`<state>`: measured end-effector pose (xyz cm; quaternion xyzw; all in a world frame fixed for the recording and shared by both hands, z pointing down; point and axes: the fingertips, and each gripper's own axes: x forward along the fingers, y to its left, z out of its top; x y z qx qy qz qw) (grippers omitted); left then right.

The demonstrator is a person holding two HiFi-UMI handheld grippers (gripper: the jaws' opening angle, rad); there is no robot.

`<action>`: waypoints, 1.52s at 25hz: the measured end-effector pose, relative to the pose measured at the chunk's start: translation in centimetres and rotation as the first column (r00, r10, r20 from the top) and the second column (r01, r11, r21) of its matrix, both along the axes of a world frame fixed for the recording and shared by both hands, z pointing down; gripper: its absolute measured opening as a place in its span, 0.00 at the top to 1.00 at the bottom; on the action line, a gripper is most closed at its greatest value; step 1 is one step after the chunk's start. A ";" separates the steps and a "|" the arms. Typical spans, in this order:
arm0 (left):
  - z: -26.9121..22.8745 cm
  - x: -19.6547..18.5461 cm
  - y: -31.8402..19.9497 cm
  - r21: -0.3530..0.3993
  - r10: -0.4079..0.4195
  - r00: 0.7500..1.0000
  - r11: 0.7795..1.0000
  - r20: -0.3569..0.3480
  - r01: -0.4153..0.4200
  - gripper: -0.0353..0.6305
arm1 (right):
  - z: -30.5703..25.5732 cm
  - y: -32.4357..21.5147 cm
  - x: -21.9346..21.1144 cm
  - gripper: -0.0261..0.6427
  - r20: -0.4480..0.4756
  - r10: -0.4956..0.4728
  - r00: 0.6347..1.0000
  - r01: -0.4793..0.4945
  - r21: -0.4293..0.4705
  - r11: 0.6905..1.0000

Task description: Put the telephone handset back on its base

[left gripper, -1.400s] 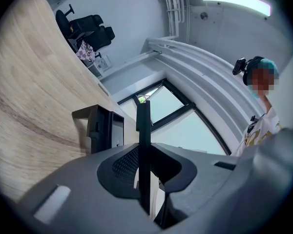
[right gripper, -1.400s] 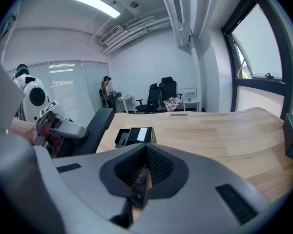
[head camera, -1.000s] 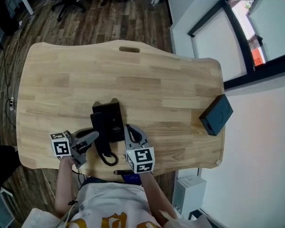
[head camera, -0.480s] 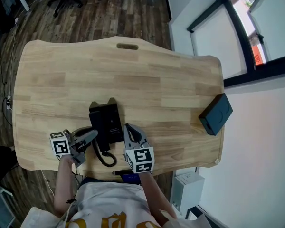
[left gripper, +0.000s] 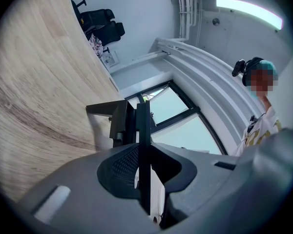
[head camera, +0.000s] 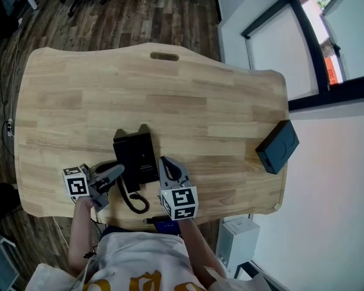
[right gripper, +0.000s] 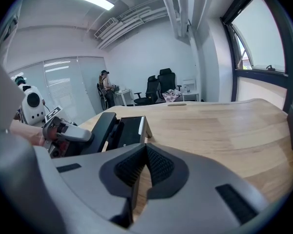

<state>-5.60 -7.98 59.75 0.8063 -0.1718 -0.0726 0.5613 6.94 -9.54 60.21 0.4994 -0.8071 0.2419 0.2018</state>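
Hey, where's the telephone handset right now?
In the right gripper view the handset sits at the left, clamped in the left gripper. It is against the left side of the telephone base, near the table's front edge.

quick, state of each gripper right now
left gripper: closed on the telephone handset
right gripper: closed, holding nothing
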 end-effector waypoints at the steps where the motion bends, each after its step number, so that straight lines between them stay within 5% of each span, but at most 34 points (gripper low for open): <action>1: 0.0 0.0 0.0 -0.002 -0.001 1.000 1.000 -0.001 0.001 0.84 | 0.0 0.0 0.0 0.95 0.000 -0.001 1.000 0.001 -0.002 1.000; 38: 2.4 -0.1 -1.1 0.010 -0.002 0.999 1.000 0.046 0.001 0.84 | 1.9 -1.4 -0.2 0.95 -0.008 -0.020 1.000 0.019 -0.043 0.999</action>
